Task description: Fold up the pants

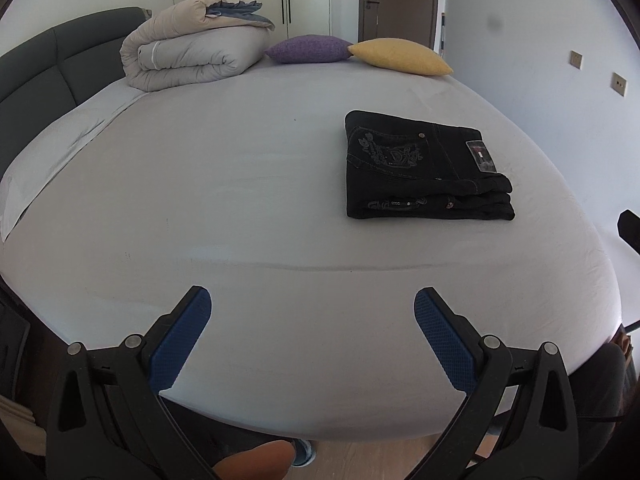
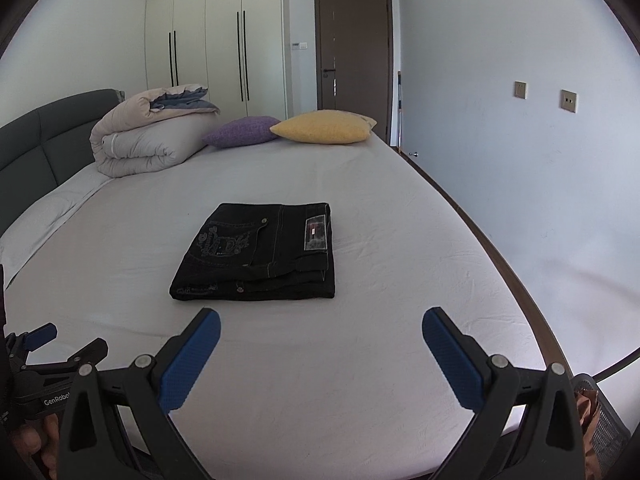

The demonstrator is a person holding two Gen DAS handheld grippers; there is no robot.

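Black jeans [image 1: 424,168] lie folded into a compact rectangle on the white bed sheet [image 1: 240,200], with an embroidered back pocket and a waist label facing up. They also show in the right wrist view [image 2: 260,256]. My left gripper [image 1: 312,312] is open and empty, held over the near edge of the bed, well left of and nearer than the jeans. My right gripper [image 2: 320,332] is open and empty, just in front of the jeans. The left gripper also shows at the left edge of the right wrist view [image 2: 40,344].
A rolled duvet [image 2: 148,132], a purple cushion [image 2: 240,132] and a yellow cushion [image 2: 324,126] lie at the far end of the bed. A dark headboard [image 2: 36,148] runs along the left. A wall [image 2: 520,160] borders the right side.
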